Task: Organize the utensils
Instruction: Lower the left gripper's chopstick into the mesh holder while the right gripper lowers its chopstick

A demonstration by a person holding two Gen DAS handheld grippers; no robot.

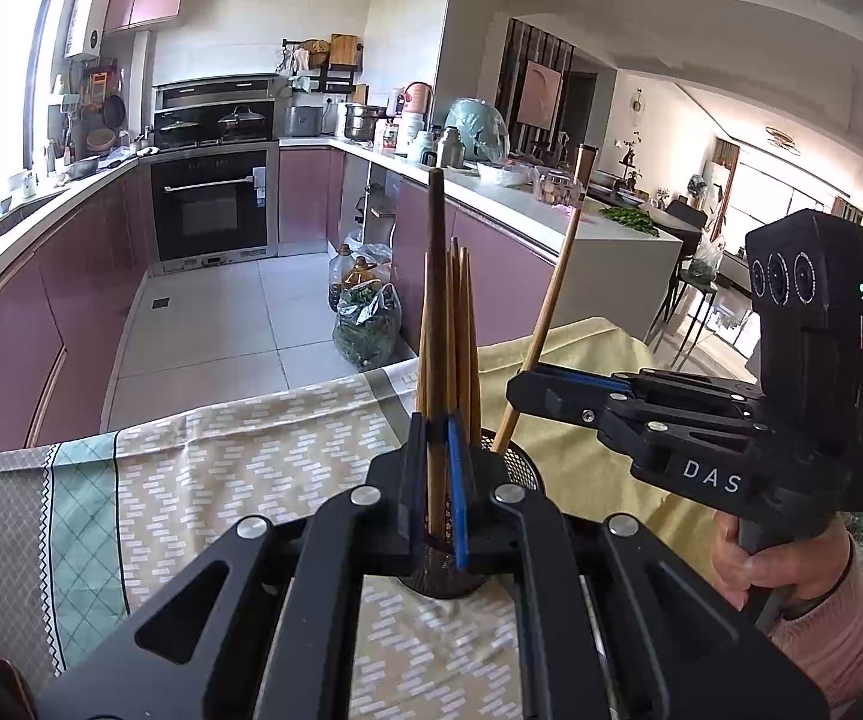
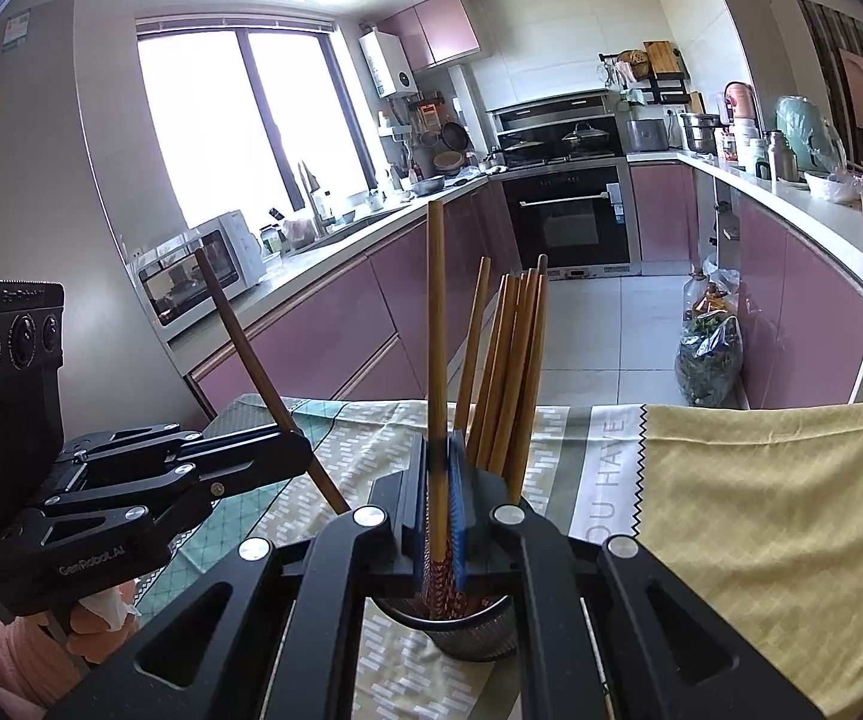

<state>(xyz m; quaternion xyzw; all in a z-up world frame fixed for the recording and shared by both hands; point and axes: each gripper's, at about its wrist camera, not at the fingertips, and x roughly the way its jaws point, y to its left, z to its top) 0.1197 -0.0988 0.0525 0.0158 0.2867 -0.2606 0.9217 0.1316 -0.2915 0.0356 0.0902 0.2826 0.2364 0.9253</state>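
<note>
Chopsticks (image 2: pixel 506 354) stand bundled in a round mesh metal cup (image 2: pixel 473 636) on a patterned cloth (image 2: pixel 761 510) draped over the table, and each claw has one more stick pinched between its pads. From the left wrist view, the left gripper (image 1: pixel 437 468) is clamped on a dark-tipped chopstick (image 1: pixel 436 300) that stands nearly upright, its lower end already down inside the cup's rim. The right gripper (image 1: pixel 527 381) comes in from the right side, clenched around a second chopstick (image 1: pixel 542 324) that leans away from the bundle, with its lower end at or just inside the far rim; the exact contact is hard to make out. A hand (image 1: pixel 785 564) in a pink sleeve grips that tool's handle. The step in hand looks like seating both sticks in the cup. To do it well, I would lower each stick until its end rests on the cup's floor before letting go, since a stick dropped from height could bounce or tip the light cup. The leaning stick should be brought more upright first, so it falls in with the bundle and does not lever against the rim. Letting go of one stick at a time would keep the cup from shifting on the loose cloth.
</note>
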